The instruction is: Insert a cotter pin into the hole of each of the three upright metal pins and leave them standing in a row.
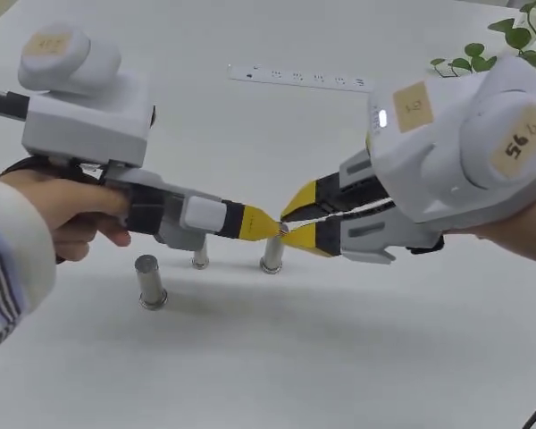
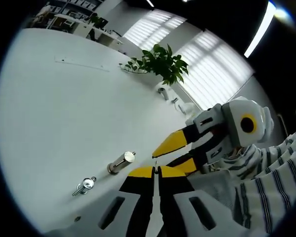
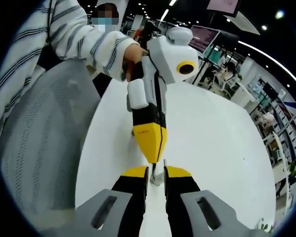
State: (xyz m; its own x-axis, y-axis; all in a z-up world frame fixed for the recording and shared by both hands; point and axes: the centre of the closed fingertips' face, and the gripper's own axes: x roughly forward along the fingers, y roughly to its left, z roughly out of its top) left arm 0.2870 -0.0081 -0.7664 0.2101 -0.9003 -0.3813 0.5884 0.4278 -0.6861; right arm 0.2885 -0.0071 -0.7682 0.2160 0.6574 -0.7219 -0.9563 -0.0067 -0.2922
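Three metal pins (image 1: 149, 279) stand on the white table (image 1: 357, 357) just below the meeting tips, left gripper (image 1: 270, 225) pressed together on a small cotter pin (image 3: 152, 176) inside the slightly parted right gripper (image 1: 287, 223), whose tag (image 1: 518, 143) reads 56 plus an illegible mark, while the left gripper view shows what looks like a second cotter pin (image 2: 76, 191) through one upright.

Metal pins: three, at (image 1: 149, 281), (image 1: 200, 259) and (image 1: 272, 255).
Grippers: two, the left gripper (image 1: 270, 227) at 9 o'clock and the right gripper (image 1: 290, 223) at 3 o'clock.
Cotter pins: probably two, though they are tiny. One cotter pin (image 2: 156, 163) is at the left gripper's tips, another (image 2: 76, 190) in a pin at 7 o'clock.
Power strip (image 1: 299, 77): one, at 12 o'clock.
Potted plant (image 1: 518, 40): one, at 1 o'clock.
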